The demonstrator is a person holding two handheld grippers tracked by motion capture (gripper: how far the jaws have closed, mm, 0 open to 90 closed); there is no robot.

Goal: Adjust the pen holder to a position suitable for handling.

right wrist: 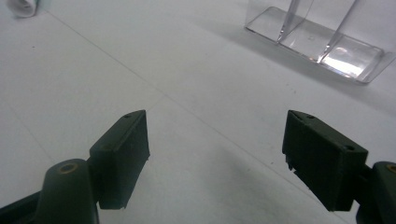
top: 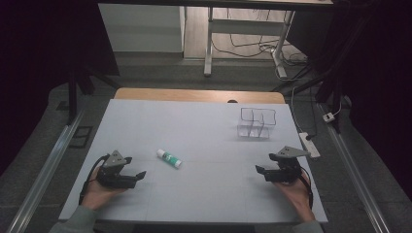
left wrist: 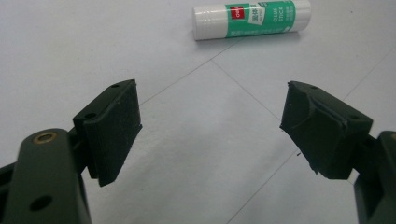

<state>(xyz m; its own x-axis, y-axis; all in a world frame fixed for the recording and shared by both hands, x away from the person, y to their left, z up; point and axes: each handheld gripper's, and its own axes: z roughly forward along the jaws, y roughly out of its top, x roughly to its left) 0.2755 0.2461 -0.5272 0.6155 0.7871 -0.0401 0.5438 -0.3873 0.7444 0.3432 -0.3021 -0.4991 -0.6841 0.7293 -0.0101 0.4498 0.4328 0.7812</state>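
A white glue stick with a green label [top: 169, 158] lies on its side on the pale table, left of centre. In the left gripper view the glue stick [left wrist: 252, 18] lies ahead of the jaws, apart from them. My left gripper [top: 138, 175] rests low at the near left, open and holding nothing, its jaws [left wrist: 212, 130] spread wide. A clear compartmented box [top: 256, 124] stands at the far right; its base [right wrist: 317, 42] shows ahead of the right jaws. My right gripper [top: 258, 170] sits at the near right, open and holding nothing [right wrist: 217, 154].
The pale mat [top: 194, 136] covers a wooden table [top: 194, 94]. A power strip [top: 310, 144] lies by the right edge. Beyond the table stand desk legs and floor cables [top: 252, 46]. A metal rail [top: 43, 174] runs along the left.
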